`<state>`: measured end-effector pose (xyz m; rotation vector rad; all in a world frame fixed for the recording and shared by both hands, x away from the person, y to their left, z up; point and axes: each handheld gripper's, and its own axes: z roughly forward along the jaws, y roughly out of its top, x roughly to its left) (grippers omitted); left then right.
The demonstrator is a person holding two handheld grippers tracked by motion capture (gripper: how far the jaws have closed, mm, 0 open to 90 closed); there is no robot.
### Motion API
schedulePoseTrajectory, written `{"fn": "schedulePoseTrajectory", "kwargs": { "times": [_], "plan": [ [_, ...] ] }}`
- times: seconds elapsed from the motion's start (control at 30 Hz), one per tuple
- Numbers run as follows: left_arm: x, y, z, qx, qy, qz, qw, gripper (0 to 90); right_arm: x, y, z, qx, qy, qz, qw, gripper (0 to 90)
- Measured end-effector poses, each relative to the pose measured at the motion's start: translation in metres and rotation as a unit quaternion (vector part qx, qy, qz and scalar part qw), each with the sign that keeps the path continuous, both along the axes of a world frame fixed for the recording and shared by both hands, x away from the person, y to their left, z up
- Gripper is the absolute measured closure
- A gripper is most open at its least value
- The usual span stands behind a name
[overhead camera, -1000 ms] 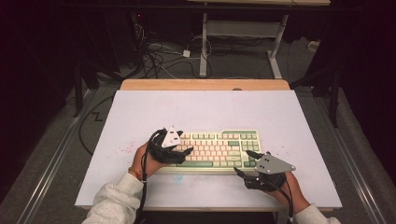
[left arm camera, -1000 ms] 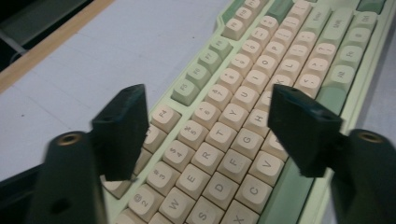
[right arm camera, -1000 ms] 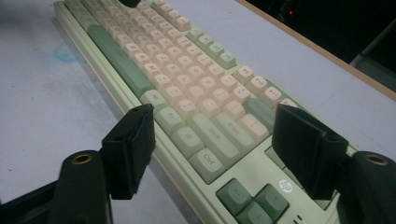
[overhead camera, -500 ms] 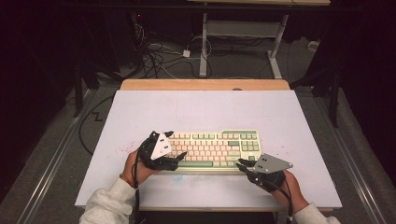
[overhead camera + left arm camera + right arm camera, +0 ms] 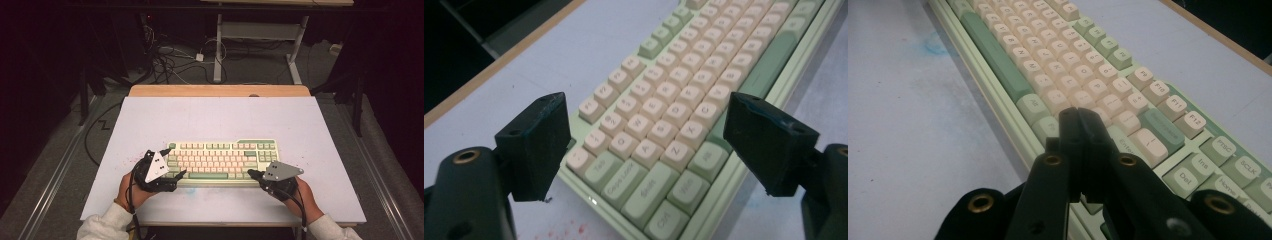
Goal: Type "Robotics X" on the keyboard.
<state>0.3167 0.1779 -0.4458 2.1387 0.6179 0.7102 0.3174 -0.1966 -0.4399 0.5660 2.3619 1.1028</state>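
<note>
Two hands rest at one keyboard's (image 5: 222, 159) near corners: left tongs (image 5: 176, 176) gaping empty, right tongs (image 5: 251, 174) just closed, gripping nothing.

White table top (image 5: 215, 120), wooden far edge (image 5: 220, 90), floor cables (image 5: 170, 57), desk frame (image 5: 260, 35)

High view: looks forward and down from above my side; the table (image 5: 215, 120) spans the frame, my hands enter at 6 o'clock.
Left gripper view: rides my left gripper (image 5: 644, 150), very near, facing toward 1 o'clock along the keyboard (image 5: 684, 115).
Right gripper view: rides my right gripper (image 5: 1079, 117), very near, facing toward 11 o'clock.
Shared: all three take in the keyboard and the tabletop.
</note>
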Motion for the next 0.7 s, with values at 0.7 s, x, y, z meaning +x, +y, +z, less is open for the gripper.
{"fn": "schedulePoseTrajectory", "kwargs": {
  "times": [0.7],
  "plan": [
    [-0.021,0.023,-0.016,0.003,0.026,0.012,0.9996,18.5,0.038,0.049,0.001,-0.015,0.012,0.016,0.9997,90.0]
  ]
}}
